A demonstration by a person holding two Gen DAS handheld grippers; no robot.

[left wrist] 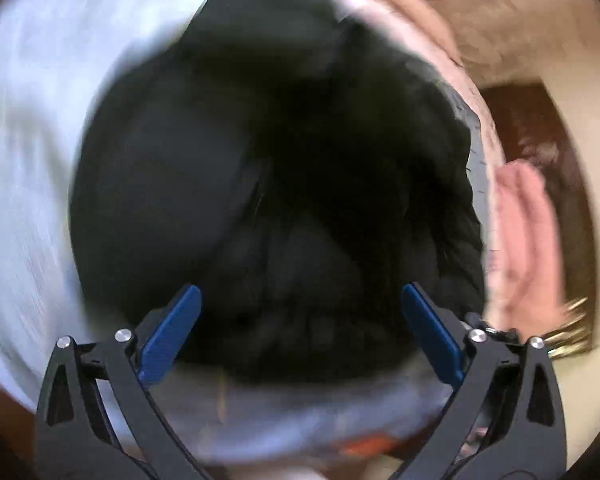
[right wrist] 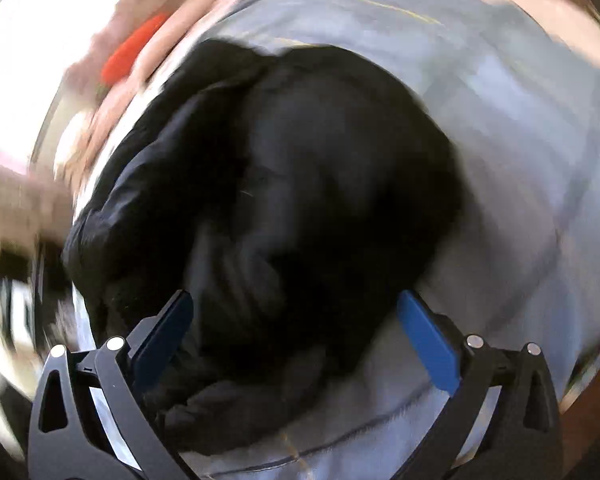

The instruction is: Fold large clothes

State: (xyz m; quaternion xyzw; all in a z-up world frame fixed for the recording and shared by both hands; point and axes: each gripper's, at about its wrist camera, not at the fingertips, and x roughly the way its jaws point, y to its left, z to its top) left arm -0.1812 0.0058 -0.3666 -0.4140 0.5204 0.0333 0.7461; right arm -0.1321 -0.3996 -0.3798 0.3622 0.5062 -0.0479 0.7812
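The picture is blurry. A big black piece of clothing (right wrist: 300, 208) lies bunched up on a light blue cloth (right wrist: 520, 160). The right gripper (right wrist: 296, 320) hangs over it, its blue fingers (right wrist: 428, 344) wide apart. Something orange (right wrist: 132, 54) shows at ten o'clock.

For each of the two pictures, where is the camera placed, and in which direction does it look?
Left wrist view: sits on the left hand-held gripper, looking along its open blue fingers down at a bunched black garment on a pale blue sheet.
Right wrist view: sits on the right hand-held gripper, fingers also open, facing the same black garment on the sheet.
Shared: garment, sheet, and pink cloth beyond; both are motion-blurred.
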